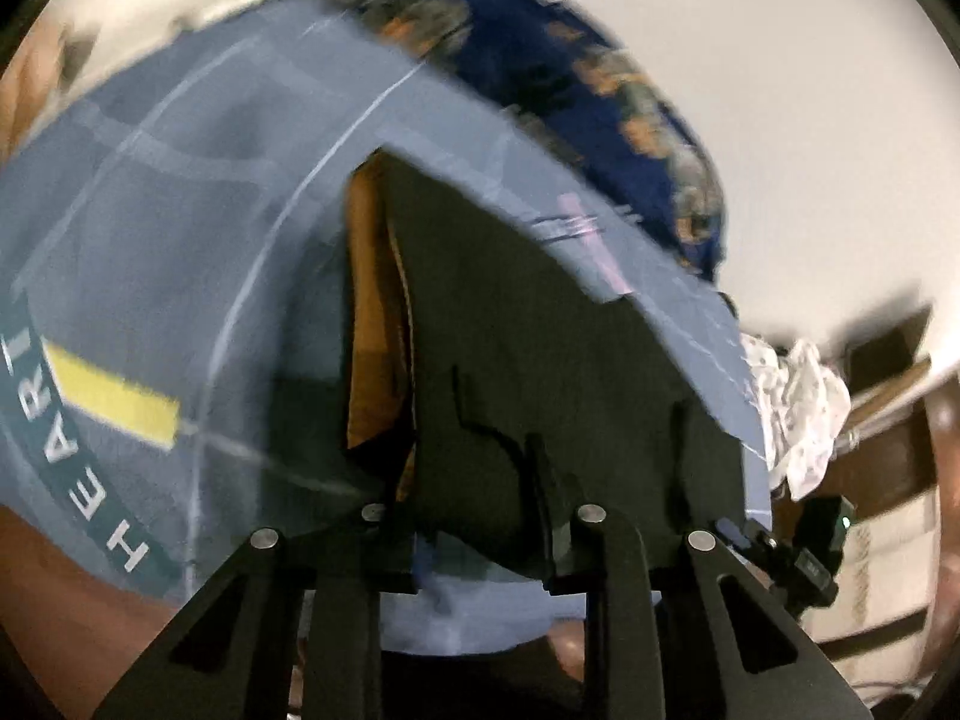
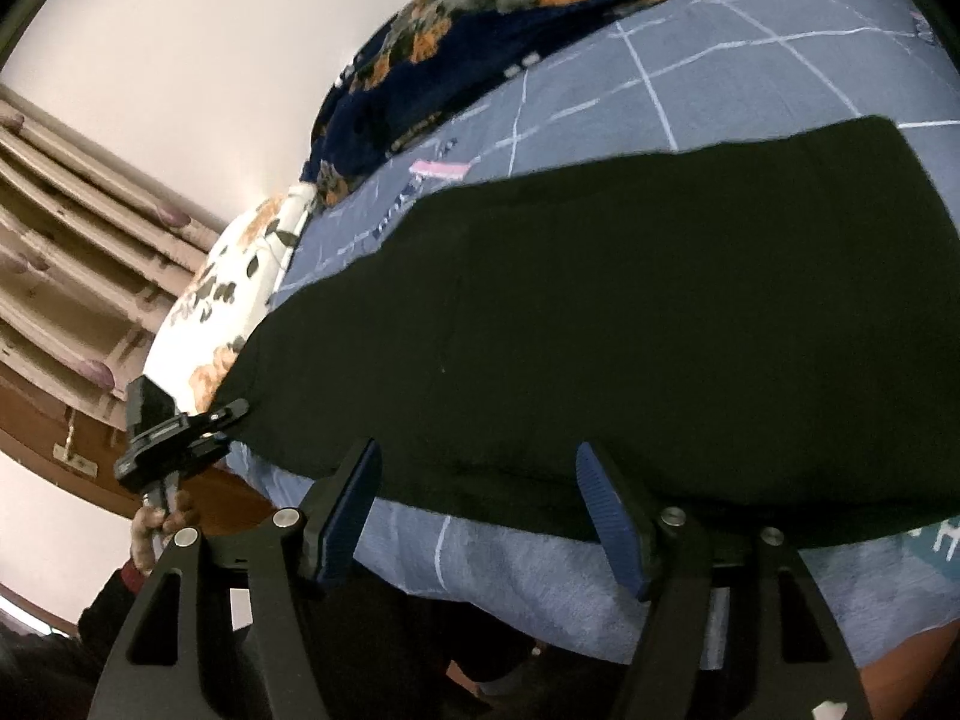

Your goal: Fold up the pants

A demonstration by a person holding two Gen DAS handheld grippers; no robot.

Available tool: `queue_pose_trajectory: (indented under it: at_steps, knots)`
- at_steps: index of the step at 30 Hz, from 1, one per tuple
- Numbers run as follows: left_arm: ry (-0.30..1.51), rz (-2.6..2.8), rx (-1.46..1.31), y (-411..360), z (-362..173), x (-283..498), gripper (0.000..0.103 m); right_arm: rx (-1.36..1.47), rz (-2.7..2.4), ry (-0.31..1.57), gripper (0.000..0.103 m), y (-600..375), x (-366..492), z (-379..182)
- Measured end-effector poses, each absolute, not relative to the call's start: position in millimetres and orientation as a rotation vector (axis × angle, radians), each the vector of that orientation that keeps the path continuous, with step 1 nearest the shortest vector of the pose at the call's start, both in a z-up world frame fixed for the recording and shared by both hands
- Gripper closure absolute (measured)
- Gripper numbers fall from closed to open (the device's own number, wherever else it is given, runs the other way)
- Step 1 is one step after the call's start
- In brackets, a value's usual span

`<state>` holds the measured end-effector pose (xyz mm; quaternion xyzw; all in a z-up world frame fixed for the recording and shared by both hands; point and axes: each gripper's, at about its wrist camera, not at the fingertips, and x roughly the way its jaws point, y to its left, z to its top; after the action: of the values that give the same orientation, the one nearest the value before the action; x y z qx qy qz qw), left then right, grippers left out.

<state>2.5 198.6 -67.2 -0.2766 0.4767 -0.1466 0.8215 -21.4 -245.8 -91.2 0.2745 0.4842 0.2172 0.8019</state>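
Note:
The black pants (image 2: pixel 630 324) lie flat on a blue-grey bedsheet (image 2: pixel 600 102) and fill most of the right wrist view. My right gripper (image 2: pixel 480 516) is open, its blue-padded fingers (image 2: pixel 606 510) at the near edge of the pants, holding nothing. In the left wrist view the pants (image 1: pixel 540 390) show an orange-brown lining (image 1: pixel 372 330) at their left edge. My left gripper (image 1: pixel 480 516) is open with its fingers over the near edge of the pants; the view is motion-blurred. The left gripper also shows at the left of the right wrist view (image 2: pixel 174 432).
A dark blue floral blanket (image 2: pixel 456 36) is bunched at the far side of the bed. A white floral pillow (image 2: pixel 240 282) lies at the bed's end. A white crumpled cloth (image 1: pixel 798 408) sits beyond the sheet's edge. White wall and wooden furniture (image 2: pixel 72 228) stand beyond.

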Motion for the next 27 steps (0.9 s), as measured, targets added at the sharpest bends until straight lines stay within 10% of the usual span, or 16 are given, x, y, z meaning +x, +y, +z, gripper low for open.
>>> queue_pose_trajectory:
  at_steps: [11, 27]
  knots:
    - [0.901, -0.675, -0.501, 41, 32, 17, 0.079, 0.899, 0.485, 0.967, 0.036, -293, -13, -95]
    - [1.081, -0.962, -0.153, -123, -43, 19, 0.071, 1.308, 0.504, 0.875, 0.034, -349, -5, -122]
